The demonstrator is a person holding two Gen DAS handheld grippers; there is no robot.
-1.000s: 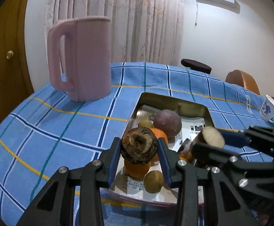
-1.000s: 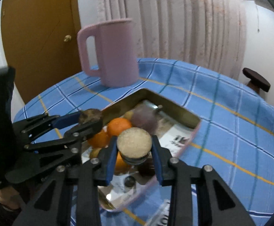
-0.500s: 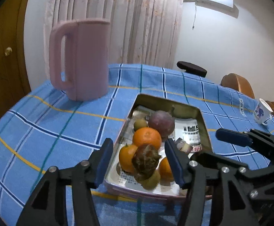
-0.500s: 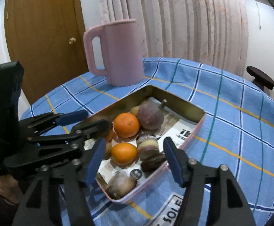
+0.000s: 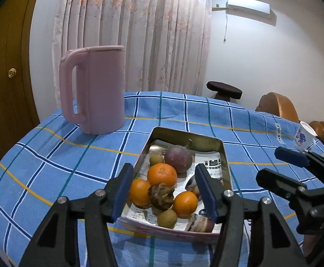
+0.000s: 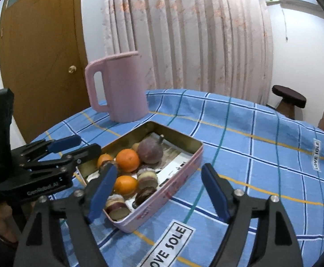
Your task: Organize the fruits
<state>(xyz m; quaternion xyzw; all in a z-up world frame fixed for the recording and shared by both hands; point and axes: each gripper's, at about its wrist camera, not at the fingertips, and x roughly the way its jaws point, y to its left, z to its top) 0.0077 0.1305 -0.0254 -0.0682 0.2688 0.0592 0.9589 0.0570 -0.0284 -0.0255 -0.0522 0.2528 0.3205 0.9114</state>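
Note:
A pink metal tin (image 5: 225, 171) (image 6: 179, 178) lined with newspaper sits on the blue checked tablecloth. It holds three oranges (image 5: 162, 174) (image 6: 127, 160), a purple passion fruit (image 5: 178, 159) (image 6: 150, 150), a brown wrinkled fruit (image 5: 161, 197), small green-brown fruits (image 5: 167, 218) and cut purple pieces (image 6: 147, 178). My left gripper (image 5: 164, 191) is open and empty, raised over the tin's near end. My right gripper (image 6: 158, 189) is open and empty, above the tin's near right edge.
A tall pink jug (image 5: 95, 89) (image 6: 119, 86) stands on the table behind the tin. A small floral cup (image 5: 303, 135) is at the far right. A dark stool (image 5: 224, 89) and a wooden door (image 6: 39, 62) lie beyond the table.
Both grippers opened and let go of their fruit into the tin, then drew back and up. The brown fruit and the cut purple piece now lie among the others.

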